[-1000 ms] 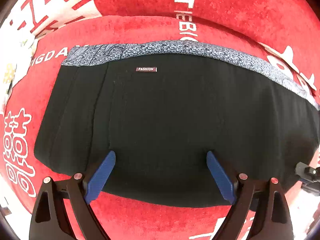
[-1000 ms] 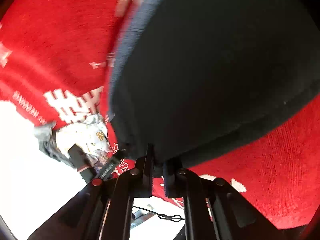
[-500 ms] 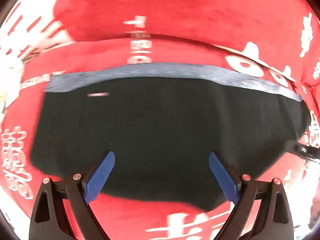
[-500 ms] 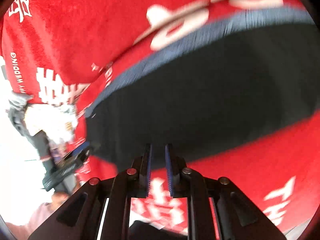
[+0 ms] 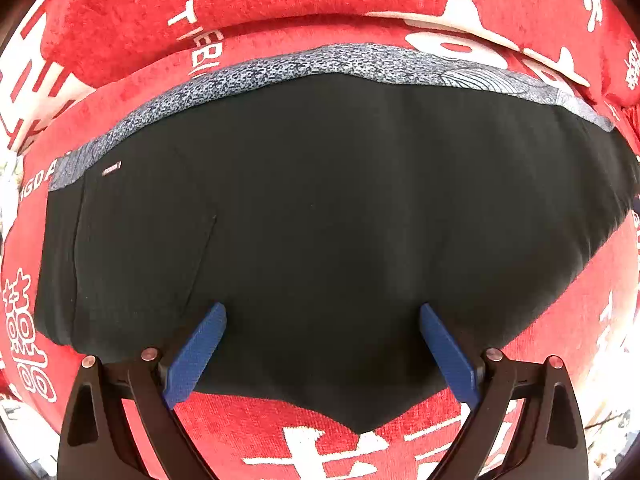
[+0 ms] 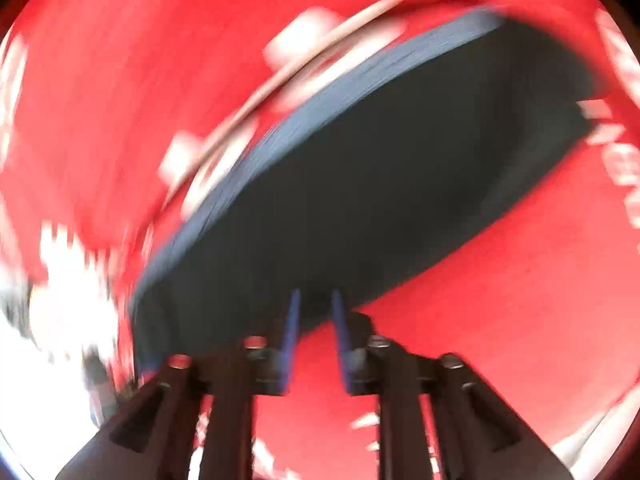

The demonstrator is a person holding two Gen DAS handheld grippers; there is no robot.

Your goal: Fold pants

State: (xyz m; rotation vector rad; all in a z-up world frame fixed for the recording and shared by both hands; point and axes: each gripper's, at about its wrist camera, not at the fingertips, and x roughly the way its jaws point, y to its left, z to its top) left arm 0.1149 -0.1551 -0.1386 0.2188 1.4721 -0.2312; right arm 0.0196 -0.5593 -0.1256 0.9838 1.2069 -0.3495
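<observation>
The black pants (image 5: 320, 220) lie folded in a flat block on the red cloth, their grey patterned waistband (image 5: 340, 64) along the far edge. My left gripper (image 5: 322, 316) is wide open and empty, its blue pads over the near edge of the pants. In the blurred right wrist view the pants (image 6: 380, 184) lie ahead. My right gripper (image 6: 315, 300) stands slightly open at their near edge and holds nothing.
The red cloth (image 5: 360, 0) with white lettering covers the surface on all sides and rises in a fold behind the pants. A pale cluttered area (image 6: 52, 304) shows at the left of the right wrist view.
My right gripper let go of the pants corner, drew back and opened a little. The pants now lie flat. My left gripper stayed open and shifted slightly over the near edge.
</observation>
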